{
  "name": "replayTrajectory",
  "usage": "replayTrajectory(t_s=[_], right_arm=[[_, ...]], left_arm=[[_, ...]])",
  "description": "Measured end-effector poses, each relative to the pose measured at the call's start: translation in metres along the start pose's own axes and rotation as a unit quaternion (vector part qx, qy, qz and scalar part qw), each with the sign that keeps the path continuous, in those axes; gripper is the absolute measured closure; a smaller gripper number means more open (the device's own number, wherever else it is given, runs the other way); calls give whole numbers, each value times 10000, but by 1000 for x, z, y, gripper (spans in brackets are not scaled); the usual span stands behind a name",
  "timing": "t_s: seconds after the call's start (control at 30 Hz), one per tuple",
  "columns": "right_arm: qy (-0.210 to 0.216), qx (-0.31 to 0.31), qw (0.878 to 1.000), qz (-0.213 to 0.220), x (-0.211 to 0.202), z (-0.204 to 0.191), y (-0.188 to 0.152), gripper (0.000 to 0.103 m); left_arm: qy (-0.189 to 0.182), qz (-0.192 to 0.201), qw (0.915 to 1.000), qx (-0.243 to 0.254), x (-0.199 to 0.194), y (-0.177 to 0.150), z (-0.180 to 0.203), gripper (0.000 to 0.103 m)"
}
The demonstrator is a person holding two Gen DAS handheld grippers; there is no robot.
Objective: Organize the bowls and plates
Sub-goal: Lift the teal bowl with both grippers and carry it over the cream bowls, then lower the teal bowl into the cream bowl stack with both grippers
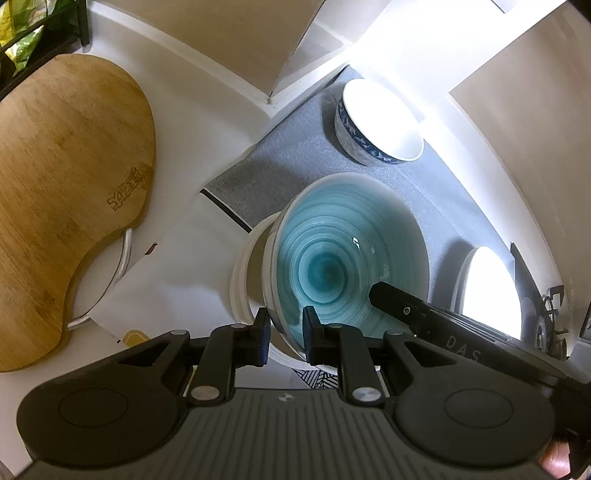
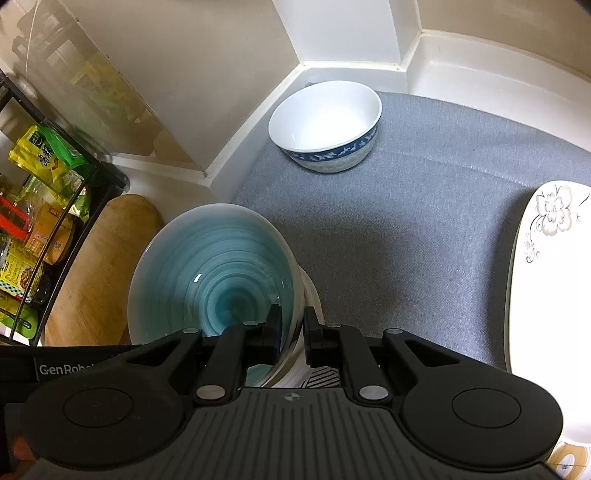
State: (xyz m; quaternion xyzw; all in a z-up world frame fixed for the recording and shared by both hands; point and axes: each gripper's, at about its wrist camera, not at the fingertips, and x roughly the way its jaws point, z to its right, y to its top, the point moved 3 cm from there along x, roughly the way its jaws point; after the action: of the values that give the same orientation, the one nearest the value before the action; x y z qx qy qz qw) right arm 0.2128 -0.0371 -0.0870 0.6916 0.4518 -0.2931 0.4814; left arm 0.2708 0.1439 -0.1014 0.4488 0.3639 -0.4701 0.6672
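Observation:
A teal swirl bowl (image 1: 351, 254) sits tilted on a stack of white dishes (image 1: 243, 273) at the mat's near corner. My left gripper (image 1: 285, 332) is shut on its near rim, one finger inside, one outside. My right gripper (image 2: 293, 330) is shut on the opposite rim of the same bowl (image 2: 214, 273); its arm shows in the left wrist view (image 1: 424, 314). A white bowl with a blue band (image 2: 325, 125) stands upright at the mat's far corner, also in the left wrist view (image 1: 376, 122). A flowered white plate (image 2: 546, 302) lies at the right.
A grey mat (image 2: 424, 229) covers the counter, bounded by white walls (image 2: 332, 33). A wooden cutting board (image 1: 66, 192) lies to the left. A black wire rack with packets (image 2: 40, 206) stands at far left. A stove burner (image 1: 550, 317) shows at the right edge.

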Motion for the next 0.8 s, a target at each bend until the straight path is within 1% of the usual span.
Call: replayTrajectory(t_s=[0.1,0.13,0.2,0.23,0.33,0.43,0.53,0.6,0.63,0.67,0.73,0.8], right_arm=[[74,50,9999,-109,1,1,2,89],[95,80,9998,-134,1,2,3,87],[64,129,9997,-188,2,3,5,83],[43,169,9996,-228,2,5,5,83],[46,164,9997,-174,2,5,6,83],[67,164,9998,-85,-1,5,7,83],[41,152,9999,-29,-2,5,8,83],[20,145,9999,-41,0,5,9,83],[3,156,9999,-51,1,6,9,83],[-11,167,9998,-59,1,6,9,83],[-22,170,9998,-76,2,7,9,83],[-28,162,9998,-86,2,8,8,83]], left_arm=[[-21,-22,10000,-33,0,1,-2,83],[-9,-19,10000,-34,0,2,-3,83],[-4,-1,10000,-35,-1,2,-3,80],[0,24,10000,-42,-3,2,-3,79],[90,52,9999,-70,-4,5,-7,77],[-4,111,9999,-110,-8,8,-11,76],[29,276,9995,-172,-15,14,-15,68],[82,343,9991,-236,-16,19,-20,68],[116,354,9989,-273,-14,21,-24,66],[114,336,9989,-293,-10,23,-29,63],[136,234,9988,-403,0,25,-37,51],[94,175,9988,-454,8,27,-43,48]])
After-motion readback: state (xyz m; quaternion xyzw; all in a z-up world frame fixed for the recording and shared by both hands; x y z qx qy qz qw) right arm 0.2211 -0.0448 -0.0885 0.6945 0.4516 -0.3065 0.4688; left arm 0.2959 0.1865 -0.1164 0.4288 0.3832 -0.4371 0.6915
